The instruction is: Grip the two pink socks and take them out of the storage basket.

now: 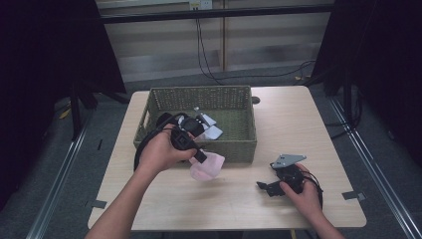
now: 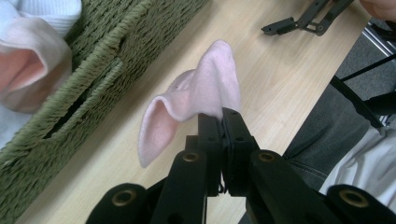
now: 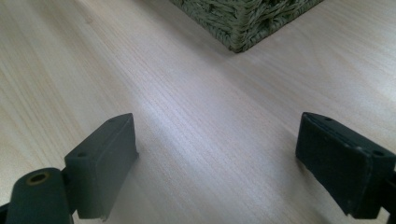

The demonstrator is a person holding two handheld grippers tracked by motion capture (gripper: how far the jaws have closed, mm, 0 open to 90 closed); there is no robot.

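My left tongs [image 2: 223,122] are clamped tight on a pink sock [image 2: 196,100], hanging just above the surface [image 1: 239,199] in front of the basket [image 1: 234,147]. Right tongs [image 3: 217,163] are spread wide w/ nothing between, low over the surface nr the basket corner.

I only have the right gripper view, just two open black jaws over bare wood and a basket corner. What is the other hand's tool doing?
Observer: The left tool is shut on a pale pink sock.
Operator: Where is the sock hanging?
Observer: Just outside the green wicker basket, at its near wall, above the table.
Operator: Anything in the basket?
Observer: Yes, more pink and white fabric pieces lie inside.
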